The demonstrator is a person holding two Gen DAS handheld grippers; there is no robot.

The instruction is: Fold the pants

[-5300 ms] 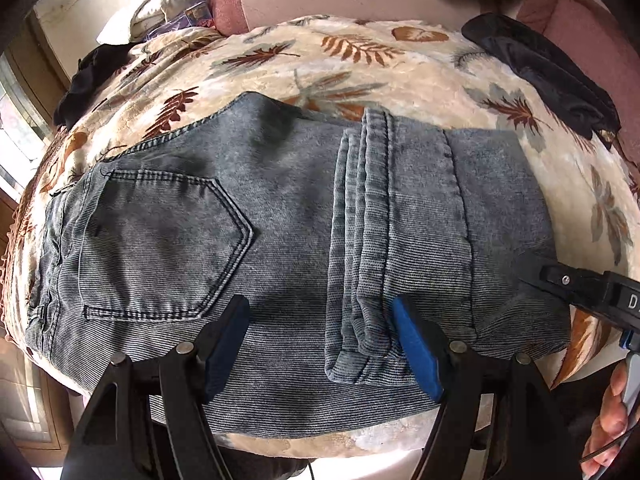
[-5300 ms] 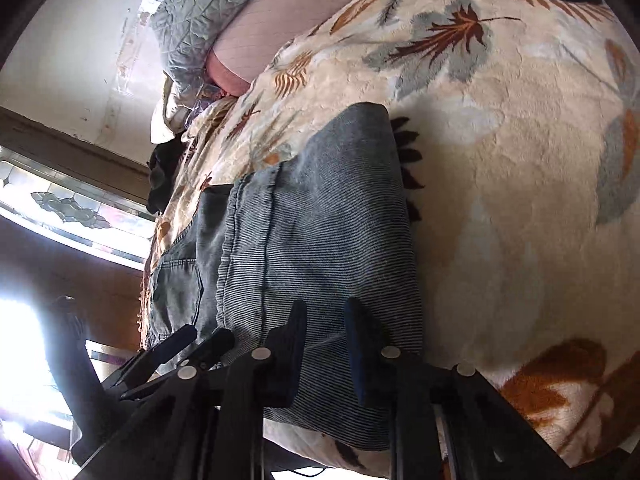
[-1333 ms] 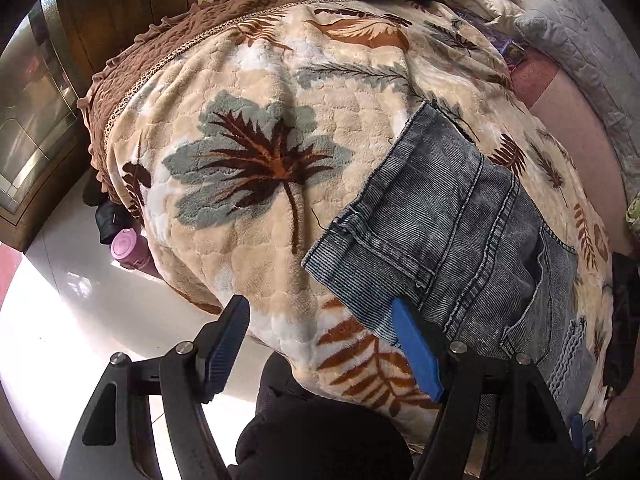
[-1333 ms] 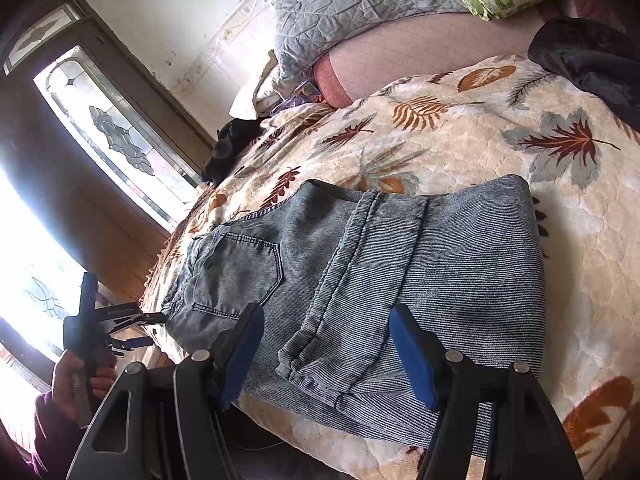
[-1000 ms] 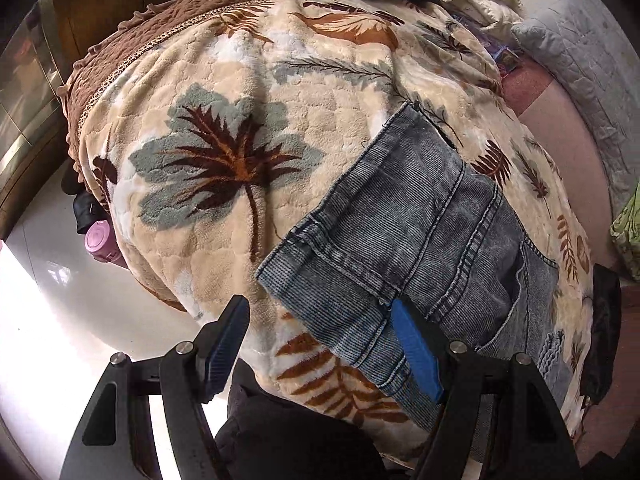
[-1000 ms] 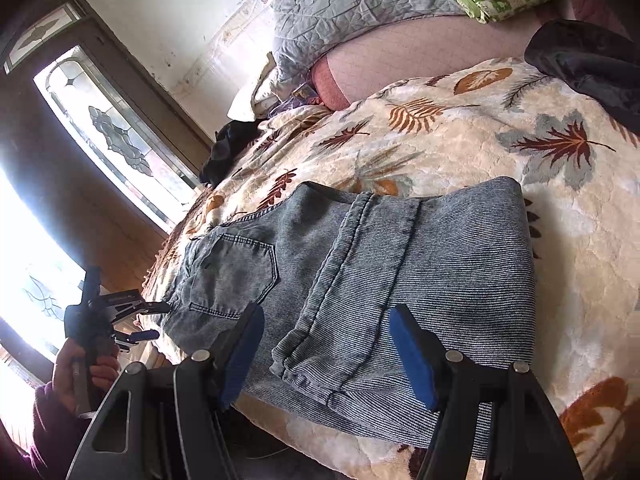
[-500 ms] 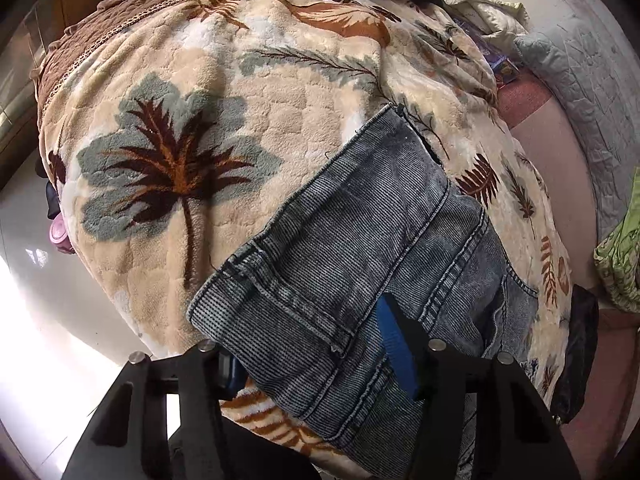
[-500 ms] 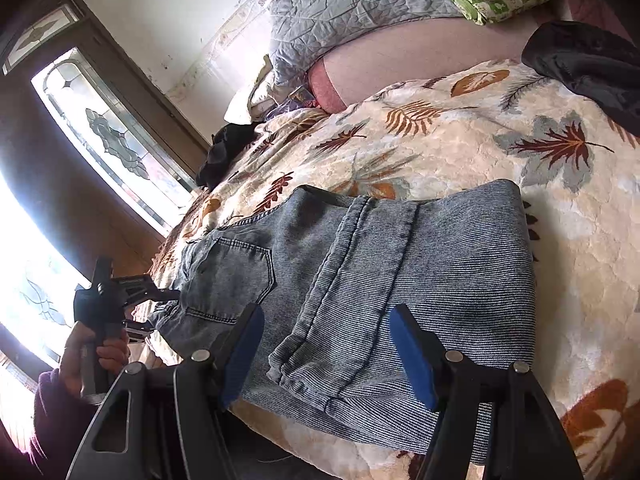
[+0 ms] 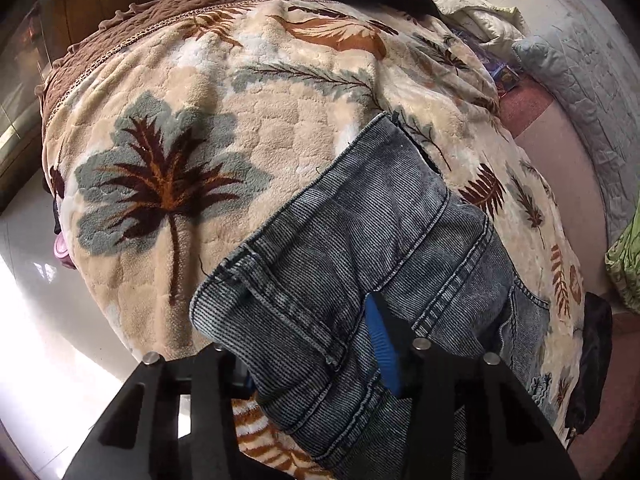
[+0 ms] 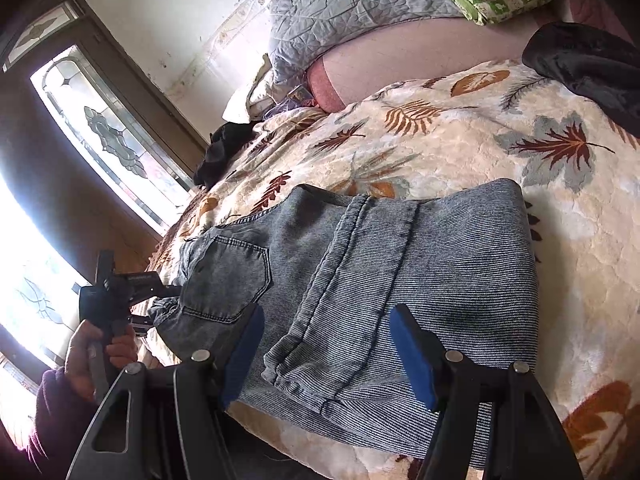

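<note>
The folded jeans [image 10: 400, 280] lie lengthwise along the bed's [image 10: 460, 140] near edge; waistband toward the left gripper [image 9: 312, 344]. Its fingers have just been closing on the waistband corner; the right gripper [image 10: 326, 354] hovers half-open, empty.

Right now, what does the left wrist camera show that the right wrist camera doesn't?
Only the left wrist view shows the left gripper closing on the jeans' waistband corner, which fills the gap between its fingers, plus the blanket's brown ruffled edge and the pale floor.

Only the right wrist view shows the open right gripper above the folded legs, the hand holding the other tool, and the stained-glass window.

Both show the jeans on the leaf-print blanket.
</note>
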